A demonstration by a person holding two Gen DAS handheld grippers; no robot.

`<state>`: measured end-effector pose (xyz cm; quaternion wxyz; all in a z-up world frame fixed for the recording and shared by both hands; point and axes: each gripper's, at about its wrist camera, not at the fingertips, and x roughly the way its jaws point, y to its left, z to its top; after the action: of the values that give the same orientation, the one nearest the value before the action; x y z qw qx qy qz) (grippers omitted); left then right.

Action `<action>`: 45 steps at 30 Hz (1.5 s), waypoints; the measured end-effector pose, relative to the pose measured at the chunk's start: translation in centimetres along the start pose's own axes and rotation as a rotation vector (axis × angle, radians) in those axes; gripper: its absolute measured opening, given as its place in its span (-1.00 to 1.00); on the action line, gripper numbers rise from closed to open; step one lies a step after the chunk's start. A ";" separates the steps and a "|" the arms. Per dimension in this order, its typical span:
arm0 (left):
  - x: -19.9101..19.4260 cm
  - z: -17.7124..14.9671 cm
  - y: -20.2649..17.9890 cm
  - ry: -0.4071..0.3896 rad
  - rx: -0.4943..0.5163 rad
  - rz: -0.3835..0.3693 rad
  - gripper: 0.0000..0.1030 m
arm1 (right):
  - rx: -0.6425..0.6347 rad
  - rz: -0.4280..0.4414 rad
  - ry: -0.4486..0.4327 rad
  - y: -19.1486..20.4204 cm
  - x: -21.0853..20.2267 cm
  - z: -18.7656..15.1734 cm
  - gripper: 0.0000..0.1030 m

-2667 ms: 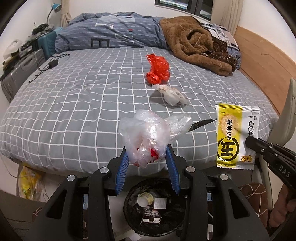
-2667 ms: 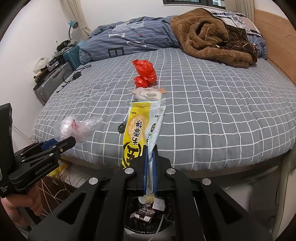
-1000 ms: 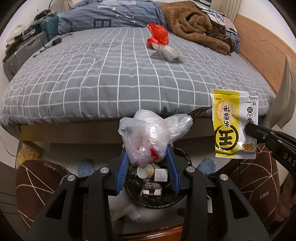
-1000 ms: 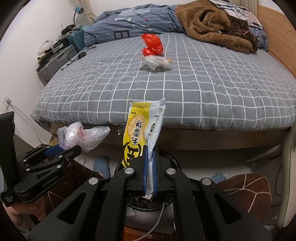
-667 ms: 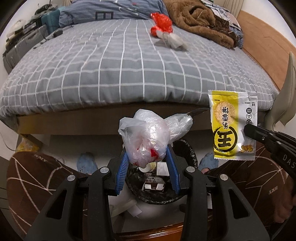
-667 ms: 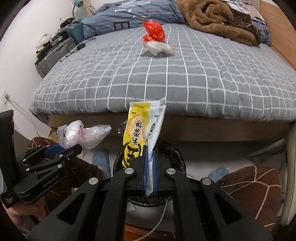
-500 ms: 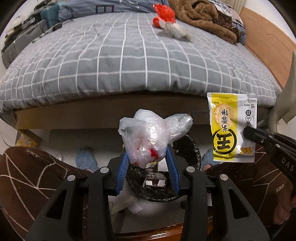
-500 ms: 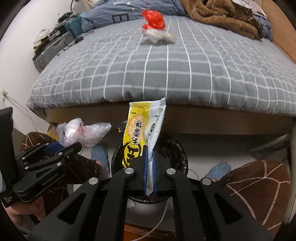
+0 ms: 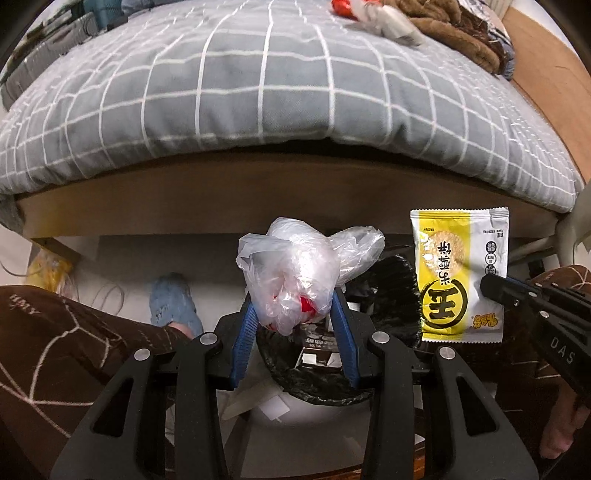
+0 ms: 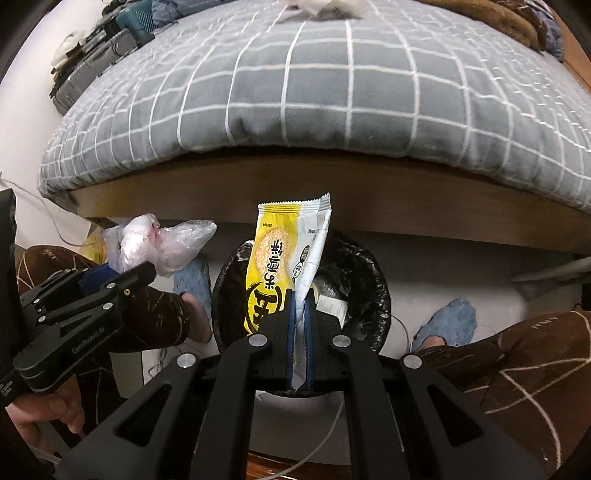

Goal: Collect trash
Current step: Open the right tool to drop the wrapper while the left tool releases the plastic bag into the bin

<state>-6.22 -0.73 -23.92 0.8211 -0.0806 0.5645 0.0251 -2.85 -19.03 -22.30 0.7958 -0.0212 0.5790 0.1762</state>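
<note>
My left gripper [image 9: 293, 317] is shut on a crumpled clear plastic bag [image 9: 295, 266] with something red inside, held above the near rim of a black-lined trash bin [image 9: 332, 384]. The bag also shows in the right wrist view [image 10: 155, 243]. My right gripper [image 10: 301, 295] is shut on a yellow and white snack wrapper [image 10: 280, 266], held upright over the trash bin [image 10: 369, 280]. The wrapper also shows in the left wrist view [image 9: 458, 273]. A red bag [image 9: 341, 4] and a white wrapper [image 9: 391, 22] lie far up the bed.
The grey checked bed [image 9: 258, 92] rises just behind the bin, its wooden frame [image 10: 332, 184] close above it. My knees in brown trousers [image 10: 517, 354] and blue slippers [image 9: 173, 302] flank the bin. Suitcases [image 10: 92, 62] stand at the bed's left.
Both grippers have dropped and tilted down from bed height to below the mattress edge, still holding the bag and the wrapper. The bin is now larger and more central.
</note>
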 end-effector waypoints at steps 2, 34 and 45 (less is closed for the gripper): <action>0.6 0.1 0.3 0.013 -0.008 0.000 -0.25 | -0.005 0.004 0.019 0.4 0.8 0.1 -0.91; 1.5 0.2 -3.6 0.039 0.078 -0.023 -0.25 | 0.067 -0.147 -0.102 -3.9 -2.4 -1.0 0.54; 2.1 0.4 -6.7 0.051 0.139 -0.048 -0.23 | 0.121 -0.177 -0.146 -6.6 -3.9 -1.8 0.76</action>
<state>-4.18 -7.34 -25.07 0.8105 -0.0376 0.5834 -0.0359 -3.51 -26.65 -20.44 0.8479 -0.0112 0.5252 0.0713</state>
